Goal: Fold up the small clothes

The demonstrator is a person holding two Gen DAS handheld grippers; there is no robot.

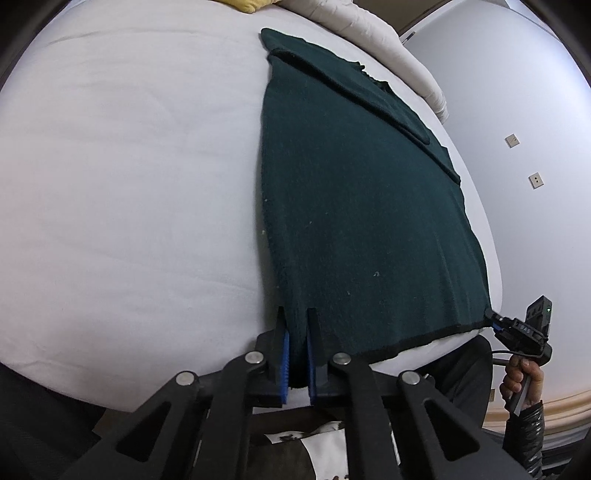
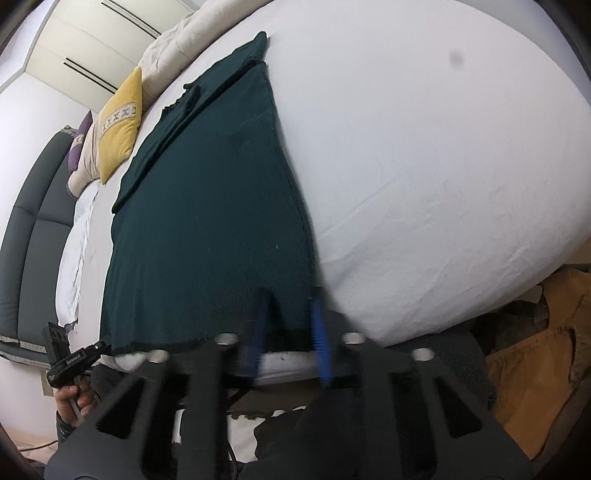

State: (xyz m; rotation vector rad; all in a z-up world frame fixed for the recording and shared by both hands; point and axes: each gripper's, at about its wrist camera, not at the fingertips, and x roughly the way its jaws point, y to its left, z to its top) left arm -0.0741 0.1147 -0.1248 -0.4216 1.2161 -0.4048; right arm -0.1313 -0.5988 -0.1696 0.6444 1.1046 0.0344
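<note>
A dark green knitted garment [image 1: 351, 203] [image 2: 207, 206] lies flat on the white bed sheet [image 1: 129, 184] [image 2: 424, 147], with its sleeves folded in at the far end. In the left wrist view my left gripper [image 1: 296, 314] is shut on the hem at the near left corner, with cloth pinched between the blue pads. My right gripper [image 2: 290, 295] is blurred in its own view, and the hem at the near right corner lies between its fingers. From the left wrist view the right gripper [image 1: 491, 316] pinches that corner. The left gripper [image 2: 105, 345] shows at the hem's other end.
A white duvet [image 1: 369, 29], a yellow pillow [image 2: 120, 125] and a purple pillow [image 2: 79, 147] lie at the head of the bed by the dark headboard [image 2: 22, 240]. Brown cloth [image 2: 535, 369] is piled beside the bed. The bed's near edge runs just under both grippers.
</note>
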